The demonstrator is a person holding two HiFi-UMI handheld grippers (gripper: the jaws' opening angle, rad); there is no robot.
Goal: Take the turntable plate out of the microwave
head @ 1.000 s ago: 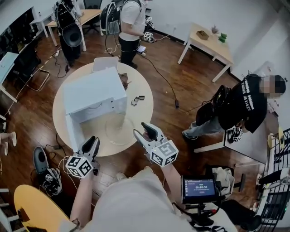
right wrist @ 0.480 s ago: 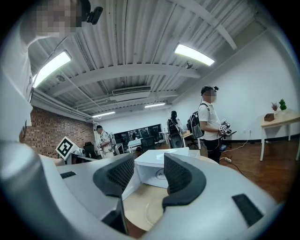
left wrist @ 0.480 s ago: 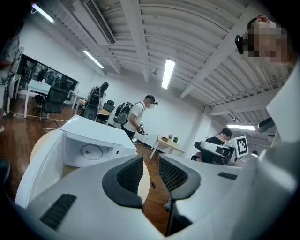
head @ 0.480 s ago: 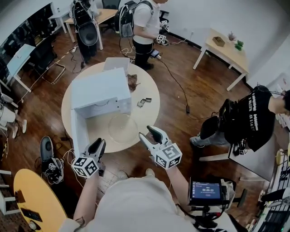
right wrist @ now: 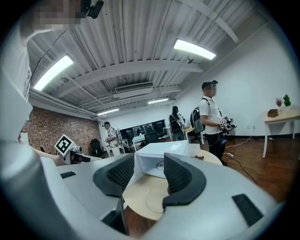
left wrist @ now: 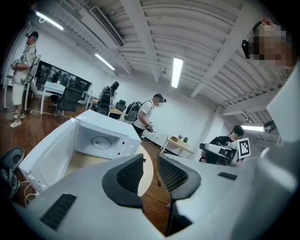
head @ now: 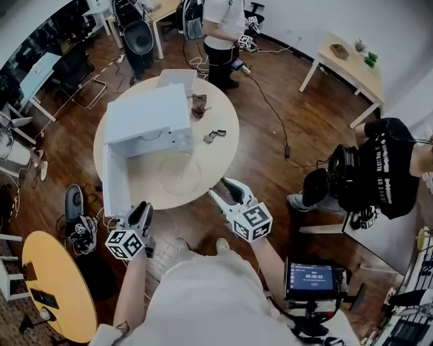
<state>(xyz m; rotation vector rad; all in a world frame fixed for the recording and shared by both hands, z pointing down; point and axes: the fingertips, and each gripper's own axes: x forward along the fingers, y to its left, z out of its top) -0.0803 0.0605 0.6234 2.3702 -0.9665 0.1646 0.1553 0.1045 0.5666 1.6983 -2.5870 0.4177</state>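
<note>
The clear glass turntable plate [head: 179,173] lies flat on the round table [head: 220,159], in front of the white microwave [head: 145,121], whose door [head: 114,184] hangs open to the left. Its cavity [left wrist: 101,140] looks empty. Both grippers hover off the table's near edge, apart from the plate. My left gripper [head: 143,209] is open with nothing between its pads. My right gripper [head: 224,190] is open too, and past its jaws the right gripper view shows the plate [right wrist: 157,200] and the microwave [right wrist: 161,157].
Small dark items [head: 213,136] and a brown object [head: 199,105] lie on the table beside the microwave. One person [head: 223,17] stands beyond the table, another in black [head: 382,169] is at the right. A yellow table [head: 57,290] and a monitor [head: 312,277] flank me.
Both grippers have drawn back from the table toward me, sinking slightly. The plate and the microwave have stayed where they were.
</note>
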